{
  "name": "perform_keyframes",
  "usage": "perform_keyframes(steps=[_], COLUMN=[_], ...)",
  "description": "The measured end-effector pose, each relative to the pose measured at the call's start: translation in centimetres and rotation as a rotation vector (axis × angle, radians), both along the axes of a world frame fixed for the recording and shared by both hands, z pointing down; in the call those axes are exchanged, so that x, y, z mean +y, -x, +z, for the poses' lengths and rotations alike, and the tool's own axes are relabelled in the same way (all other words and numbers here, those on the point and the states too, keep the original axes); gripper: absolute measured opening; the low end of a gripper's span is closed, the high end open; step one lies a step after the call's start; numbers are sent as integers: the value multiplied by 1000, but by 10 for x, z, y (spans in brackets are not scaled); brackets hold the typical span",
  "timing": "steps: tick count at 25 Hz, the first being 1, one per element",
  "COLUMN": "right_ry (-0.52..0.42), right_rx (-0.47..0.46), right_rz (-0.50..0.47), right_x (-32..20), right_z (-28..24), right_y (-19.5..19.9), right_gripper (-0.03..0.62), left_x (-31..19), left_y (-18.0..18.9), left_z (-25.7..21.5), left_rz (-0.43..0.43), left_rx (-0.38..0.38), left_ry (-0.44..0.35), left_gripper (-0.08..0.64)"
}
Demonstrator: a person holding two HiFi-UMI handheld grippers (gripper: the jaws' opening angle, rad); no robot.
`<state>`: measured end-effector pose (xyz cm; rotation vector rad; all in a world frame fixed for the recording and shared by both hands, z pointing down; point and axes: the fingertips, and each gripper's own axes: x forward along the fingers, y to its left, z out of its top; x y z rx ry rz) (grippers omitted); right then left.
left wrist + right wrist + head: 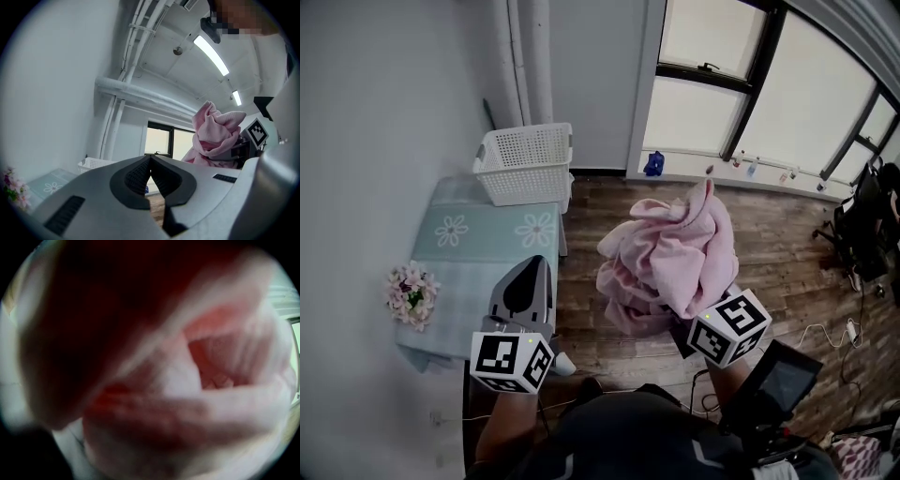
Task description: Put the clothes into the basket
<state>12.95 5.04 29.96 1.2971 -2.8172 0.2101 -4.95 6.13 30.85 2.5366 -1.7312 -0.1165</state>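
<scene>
Overhead, caught only by the head view: pink clothes [670,251] bunched on the right gripper [724,328] above the wooden floor [787,234], well apart from the white basket [525,178], which sits at 10 o'clock from them on the table [487,234]. Flowers [411,292] at the table's 9 o'clock edge.

Closer in, the right gripper view only — lens filled with blurred pink folds, fingers buried in the wad and clamped on it.

Off to the side, the left gripper view only — left gripper [150,158] with fingers pressed together, aimed at a window [161,140]; bundle at 2 o'clock, standing upright.

Long axis in the head view: 6 to 12 o'clock, peak toward 12.
</scene>
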Motion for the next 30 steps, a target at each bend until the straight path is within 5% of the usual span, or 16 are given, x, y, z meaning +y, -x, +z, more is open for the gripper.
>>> perform_keyframes(steps=[11,30], right_ry=[13,-6], right_rx=[-1,-107], right_rz=[-22,-265], right_x=[-58,-255], right_z=[1,-5], right_y=[11,-27], right_gripper=[307,307], left_x=[-46,-202], left_y=[8,-33], left_z=[11,-3], left_rz=[-9,-251], left_rx=[2,-75], left_ry=[31,84], left_gripper=[9,9])
